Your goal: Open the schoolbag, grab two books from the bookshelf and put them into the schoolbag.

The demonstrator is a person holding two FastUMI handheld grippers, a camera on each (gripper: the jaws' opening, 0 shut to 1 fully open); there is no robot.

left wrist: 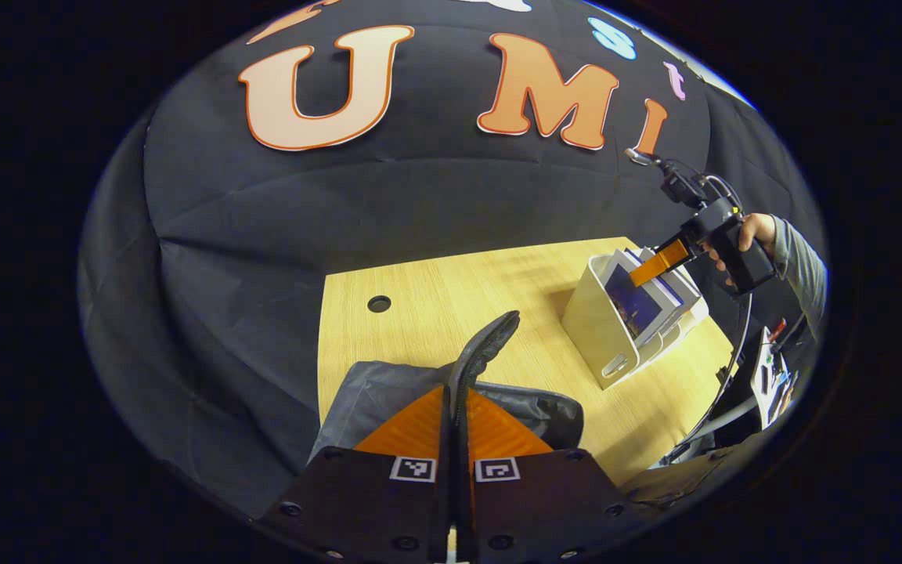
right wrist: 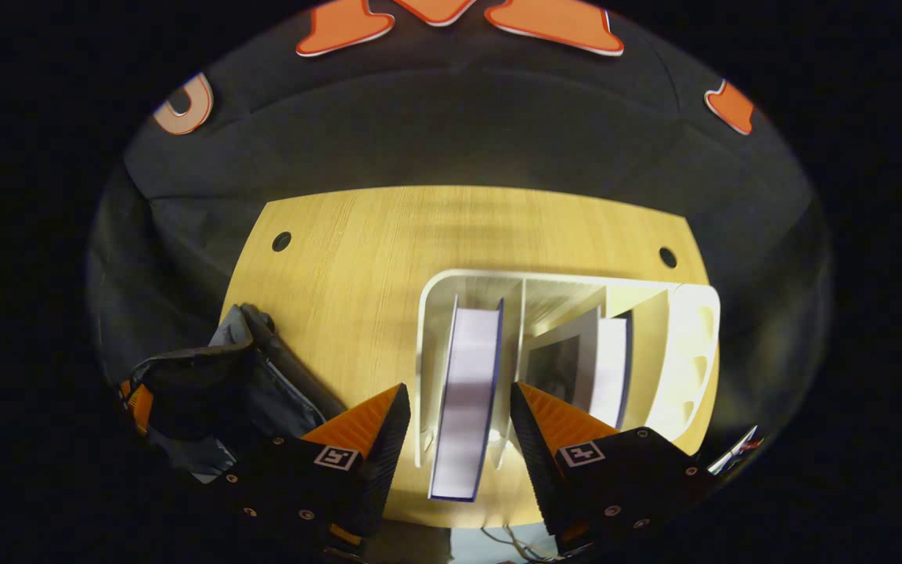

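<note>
In the left gripper view, my left gripper [left wrist: 456, 392] is shut on a dark padded strap [left wrist: 490, 337] of the grey schoolbag [left wrist: 373, 388], which lies on the table's near left. To the right stands a white bookshelf [left wrist: 596, 329] with several books [left wrist: 647, 301] leaning in it. A hand holds my right gripper [left wrist: 654, 265] at their tops. In the right gripper view, my right gripper [right wrist: 459, 411] is open, one finger on each side of an upright blue-covered book [right wrist: 467, 376] in the bookshelf [right wrist: 426, 345]. Another book [right wrist: 607, 368] leans further right. The schoolbag [right wrist: 208, 392] lies at the left.
The wooden table [left wrist: 435, 290] has cable holes [right wrist: 281, 240] near its back edge. A sleeved arm [left wrist: 799, 262] reaches in from the right, with cables and small items [left wrist: 772, 368] beyond the table's right edge. Bare tabletop [right wrist: 373, 258] lies between bag and shelf.
</note>
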